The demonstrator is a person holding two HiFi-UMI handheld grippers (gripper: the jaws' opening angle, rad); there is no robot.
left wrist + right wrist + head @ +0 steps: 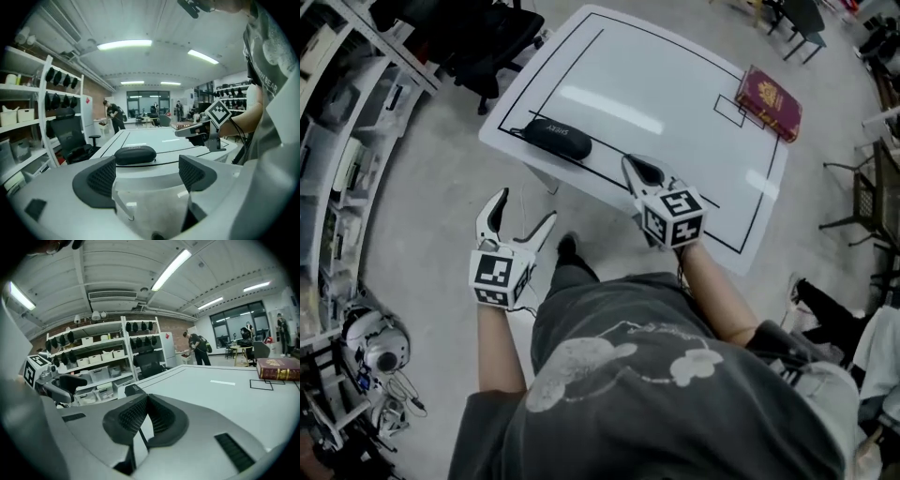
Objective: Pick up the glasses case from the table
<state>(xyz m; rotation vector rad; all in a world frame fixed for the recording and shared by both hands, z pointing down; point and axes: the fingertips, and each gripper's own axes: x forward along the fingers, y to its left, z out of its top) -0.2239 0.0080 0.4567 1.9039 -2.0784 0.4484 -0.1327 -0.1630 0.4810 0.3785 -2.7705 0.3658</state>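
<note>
A black glasses case lies on the white table, near its left front edge and just inside a black outline. My left gripper hangs off the table over the floor, a short way before the case, with its jaws wide open and empty. In the left gripper view the case sits ahead, between and beyond the pads. My right gripper is shut and empty over the table's front edge, right of the case. In the right gripper view, only an end of the case shows behind the shut fingertips.
A red book lies at the table's far right corner. A black office chair stands beyond the table's left corner, and shelves line the left side. Chairs stand at the right. Equipment with cables sits on the floor at lower left.
</note>
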